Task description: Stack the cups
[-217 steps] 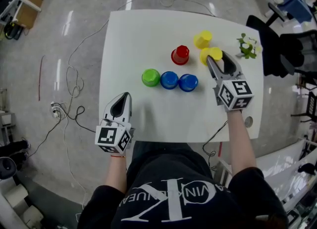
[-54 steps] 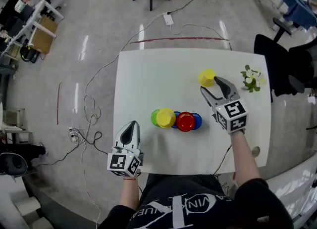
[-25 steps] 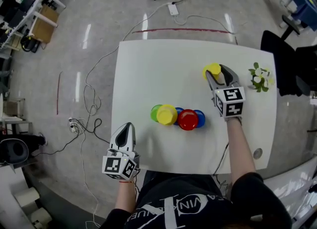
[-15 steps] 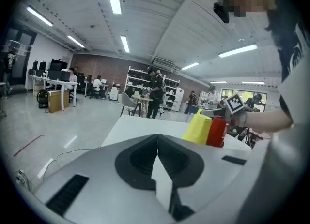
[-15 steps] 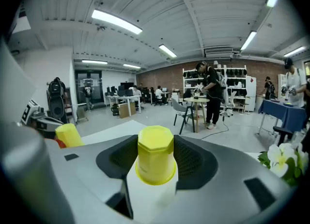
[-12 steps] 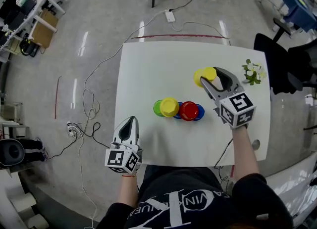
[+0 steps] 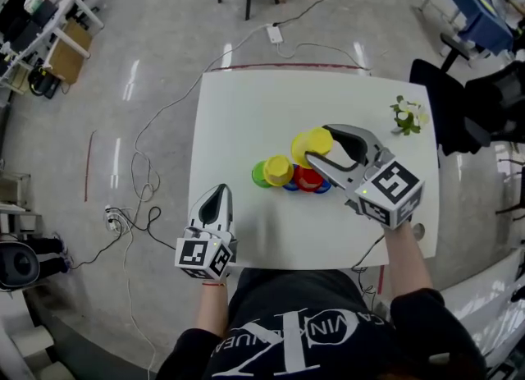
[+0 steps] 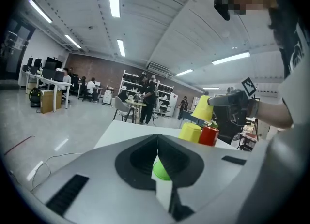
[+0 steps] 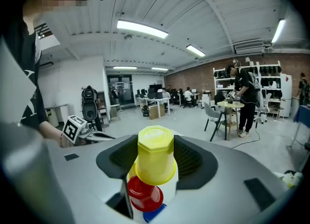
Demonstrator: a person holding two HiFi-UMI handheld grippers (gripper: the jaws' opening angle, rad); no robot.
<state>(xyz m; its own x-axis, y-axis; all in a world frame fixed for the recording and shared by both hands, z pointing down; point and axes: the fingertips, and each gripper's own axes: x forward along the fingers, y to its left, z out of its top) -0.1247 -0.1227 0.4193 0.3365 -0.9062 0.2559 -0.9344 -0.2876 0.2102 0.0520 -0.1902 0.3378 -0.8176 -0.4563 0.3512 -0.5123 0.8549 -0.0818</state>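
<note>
Head view: the right gripper (image 7: 318, 144) grips a yellow cup (image 7: 310, 148) in the air above the red cup (image 7: 308, 179) in the row on the table (image 7: 246, 107). The left gripper (image 7: 217, 194) is at the near edge.

Left gripper view: its jaws are together and empty, with the green cup (image 8: 162, 170) beyond.

Right gripper view: its jaws clamp the yellow cup (image 9: 156, 162) over the red cup (image 9: 144, 195).

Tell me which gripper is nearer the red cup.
Right. The right gripper, gripping a yellow cup, hangs just above the red cup. The left gripper is shut at the near edge of the table, well apart from it.
</note>
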